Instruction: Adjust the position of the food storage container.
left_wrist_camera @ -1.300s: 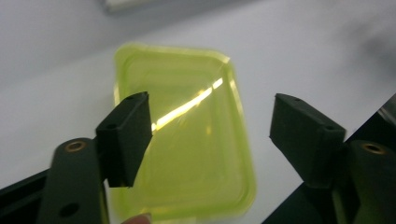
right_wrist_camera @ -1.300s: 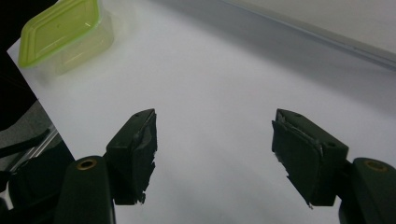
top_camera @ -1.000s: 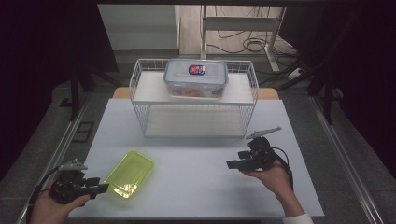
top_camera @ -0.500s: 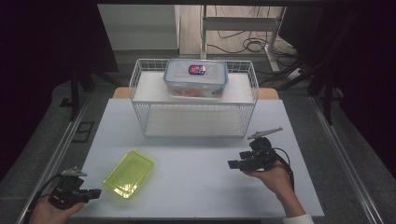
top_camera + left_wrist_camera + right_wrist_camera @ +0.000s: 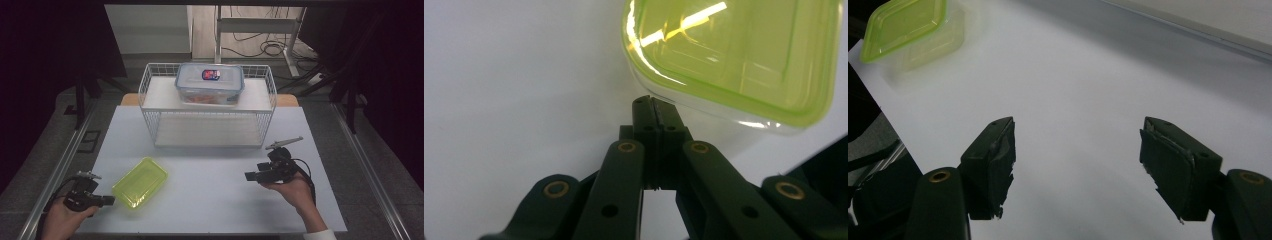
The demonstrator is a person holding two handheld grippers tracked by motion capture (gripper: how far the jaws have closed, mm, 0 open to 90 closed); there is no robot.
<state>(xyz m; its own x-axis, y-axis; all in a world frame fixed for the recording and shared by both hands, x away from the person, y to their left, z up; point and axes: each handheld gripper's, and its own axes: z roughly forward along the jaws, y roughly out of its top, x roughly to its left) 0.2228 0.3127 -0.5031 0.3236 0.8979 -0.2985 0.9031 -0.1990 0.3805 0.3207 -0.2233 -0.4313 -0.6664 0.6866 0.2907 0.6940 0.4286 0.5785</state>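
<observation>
A yellow-green lidded container [image 5: 140, 181] lies on the white table [image 5: 215, 205] at the front left. My left gripper [image 5: 111, 201] sits just left of it, low over the table, jaws shut with nothing between them. In the left gripper view the closed tips [image 5: 650, 100] point at the container's near edge [image 5: 734, 55], close to its clear lower rim. My right gripper [image 5: 248, 176] rests at the front right, pointing left. Its jaws stand open [image 5: 1078, 155] over bare table, with the container [image 5: 908, 25] far off.
A white wire rack [image 5: 207, 127] stands at the back middle of the table. A clear box with a blue-rimmed lid [image 5: 210, 82] sits on its top shelf. Metal rails run along both table sides, and the floor beyond is dark.
My left gripper's jaws have shut, empty, and that hand has sunk a little toward the table beside the yellow-green container. The right gripper has stayed put.
</observation>
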